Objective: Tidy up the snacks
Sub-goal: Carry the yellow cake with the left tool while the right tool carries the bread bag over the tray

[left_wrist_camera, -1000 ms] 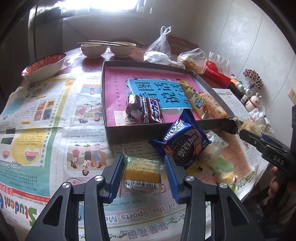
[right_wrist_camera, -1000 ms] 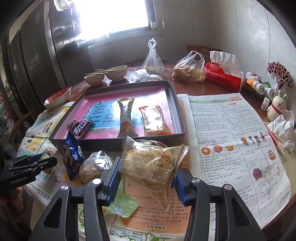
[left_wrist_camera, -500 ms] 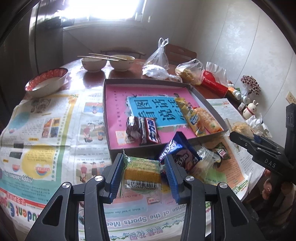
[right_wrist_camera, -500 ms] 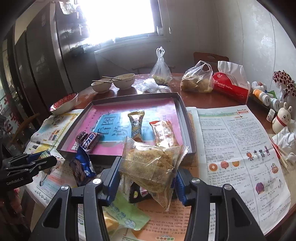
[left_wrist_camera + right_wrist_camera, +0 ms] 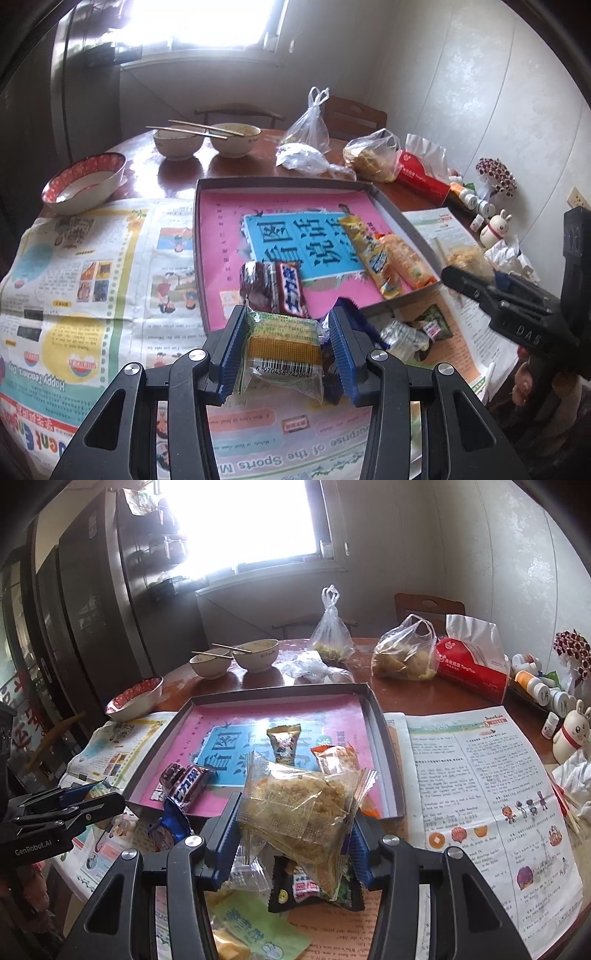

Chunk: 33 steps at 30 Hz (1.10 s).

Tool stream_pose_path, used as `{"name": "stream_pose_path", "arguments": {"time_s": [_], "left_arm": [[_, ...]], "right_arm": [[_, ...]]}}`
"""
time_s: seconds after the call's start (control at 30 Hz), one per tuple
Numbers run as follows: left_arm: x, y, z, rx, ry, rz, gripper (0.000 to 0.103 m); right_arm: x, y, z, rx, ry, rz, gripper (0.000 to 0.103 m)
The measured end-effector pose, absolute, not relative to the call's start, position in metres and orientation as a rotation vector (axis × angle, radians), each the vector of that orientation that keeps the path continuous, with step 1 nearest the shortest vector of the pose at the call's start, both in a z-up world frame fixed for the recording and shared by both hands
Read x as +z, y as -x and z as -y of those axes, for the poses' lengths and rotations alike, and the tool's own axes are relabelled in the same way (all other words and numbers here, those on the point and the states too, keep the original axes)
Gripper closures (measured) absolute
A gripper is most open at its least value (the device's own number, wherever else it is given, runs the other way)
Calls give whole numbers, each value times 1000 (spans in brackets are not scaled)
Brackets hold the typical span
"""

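My left gripper (image 5: pixel 286 345) is shut on a small green-and-yellow wrapped cake (image 5: pixel 282 349), held above the newspaper just before the near wall of the shallow grey box (image 5: pixel 402 218) with a pink lining. My right gripper (image 5: pixel 295 830) is shut on a clear bag of crumbly beige snack (image 5: pixel 301 805), held above loose snacks by the box's (image 5: pixel 388 760) near right corner. In the box lie dark chocolate bars (image 5: pixel 275 286), a yellow packet (image 5: pixel 369 254) and an orange packet (image 5: pixel 406 260). The right gripper also shows at the right of the left wrist view (image 5: pixel 476 280).
Loose snacks lie before the box: a blue packet (image 5: pixel 168 829), a black packet (image 5: pixel 314 890), a green packet (image 5: pixel 255 923). Bowls (image 5: pixel 85 182), chopsticks, plastic bags (image 5: pixel 402 653), a red tissue pack (image 5: pixel 472 664), bottles and figurines (image 5: pixel 572 731) crowd the far and right table. Newspaper (image 5: pixel 74 280) covers it.
Both grippers have risen with their snacks and moved toward the box. The loose snacks below have dropped lower in view; the blue packet is now mostly hidden behind my left fingers.
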State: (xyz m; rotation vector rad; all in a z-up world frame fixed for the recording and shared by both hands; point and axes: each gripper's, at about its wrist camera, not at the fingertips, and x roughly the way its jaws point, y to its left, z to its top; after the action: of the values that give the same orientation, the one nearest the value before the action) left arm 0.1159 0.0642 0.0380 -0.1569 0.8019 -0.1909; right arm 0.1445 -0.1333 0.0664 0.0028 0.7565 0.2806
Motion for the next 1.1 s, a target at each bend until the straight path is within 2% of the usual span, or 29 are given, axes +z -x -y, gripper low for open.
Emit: {"name": "stream_pose_path", "arguments": {"time_s": [0.43,1.1], "left_arm": [[54,-139,-45,-237,132,-777,57],[43,-182,-27,-275,124,-813,57]], "right_arm": [[71,-160,131,286,-7,-735,52],[61,-187,145,255,-33,-760,52]]}}
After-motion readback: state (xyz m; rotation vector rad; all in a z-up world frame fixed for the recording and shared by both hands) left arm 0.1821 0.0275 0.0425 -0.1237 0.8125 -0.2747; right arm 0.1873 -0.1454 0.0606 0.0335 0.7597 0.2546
